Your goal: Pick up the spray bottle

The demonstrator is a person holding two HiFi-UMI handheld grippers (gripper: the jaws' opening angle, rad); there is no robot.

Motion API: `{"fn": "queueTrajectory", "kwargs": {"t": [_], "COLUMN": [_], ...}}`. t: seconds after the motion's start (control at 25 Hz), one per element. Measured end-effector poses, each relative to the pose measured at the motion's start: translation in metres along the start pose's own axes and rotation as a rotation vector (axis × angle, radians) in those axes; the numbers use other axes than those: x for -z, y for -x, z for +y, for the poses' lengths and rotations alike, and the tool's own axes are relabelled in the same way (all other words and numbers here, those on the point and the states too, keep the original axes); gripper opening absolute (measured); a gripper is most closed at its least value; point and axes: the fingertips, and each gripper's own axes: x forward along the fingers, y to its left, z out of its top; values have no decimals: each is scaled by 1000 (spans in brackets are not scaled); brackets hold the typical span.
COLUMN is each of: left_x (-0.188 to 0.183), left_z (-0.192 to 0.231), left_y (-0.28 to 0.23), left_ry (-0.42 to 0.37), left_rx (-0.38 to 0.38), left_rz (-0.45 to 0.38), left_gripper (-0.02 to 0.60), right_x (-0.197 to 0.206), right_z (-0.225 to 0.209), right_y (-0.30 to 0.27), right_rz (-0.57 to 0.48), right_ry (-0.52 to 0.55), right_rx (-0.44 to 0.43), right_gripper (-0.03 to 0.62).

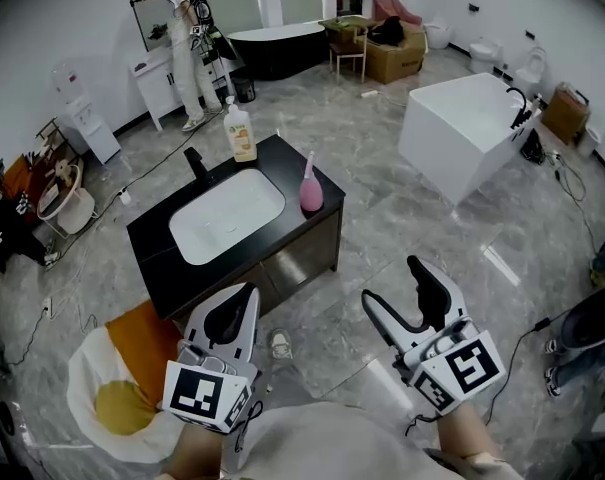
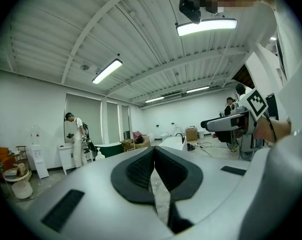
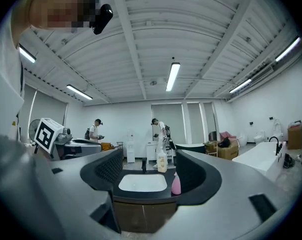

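Hovering over the grey floor short of a black worktop (image 1: 154, 246), two hand-held tongs point level toward it, both empty. L tongs (image 2: 153, 153): pads closed against each other, nothing between them. R tongs (image 3: 151, 160): spread wide, gripping and touching nothing (the worktop merely shows through the gap, well beyond the tips). The pink spray bottle (image 1: 310, 190) stands upright near the worktop's right-hand corner in the head view, just beside the white basin (image 1: 227, 215) and well apart from both tongs. In the R gripper view it sits close to the right-hand jaw's inner edge, but far off. A pale soap bottle (image 1: 241, 133) w/ pump stands at the worktop's far edge, near the black faucet (image 1: 195, 160). A person in white (image 1: 187, 53) stands by the back wall.
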Motion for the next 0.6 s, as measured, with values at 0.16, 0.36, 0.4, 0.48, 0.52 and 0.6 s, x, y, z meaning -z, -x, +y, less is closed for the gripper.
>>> {"fn": "queueTrajectory", "kwargs": {"t": [0.16, 0.36, 0.4, 0.48, 0.52, 0.6], "left_x": [10, 22, 26, 36, 42, 56], "left_z": [34, 89, 100, 123, 133, 154], "left_y": [-31, -74, -84, -104, -114, -134], "left_ry": [10, 26, 29, 36, 40, 53], "left_rx": [13, 29, 33, 44, 50, 65], "left_rz": [12, 25, 30, 46, 54, 71], "left_gripper": [20, 20, 20, 20, 20, 20], "right_x": [7, 15, 17, 21, 24, 36], "right_z": [-11, -22, -24, -31, -35, -45], "right_y": [-48, -119, -134, -165, -180, -209], "right_rz": [28, 74, 82, 97, 106, 133], "right_ry": [-6, -17, -18, -20, -22, -34], "right_rx": [3, 10, 14, 29, 39, 64], "right_gripper": [344, 344, 344, 344, 344, 344]}}
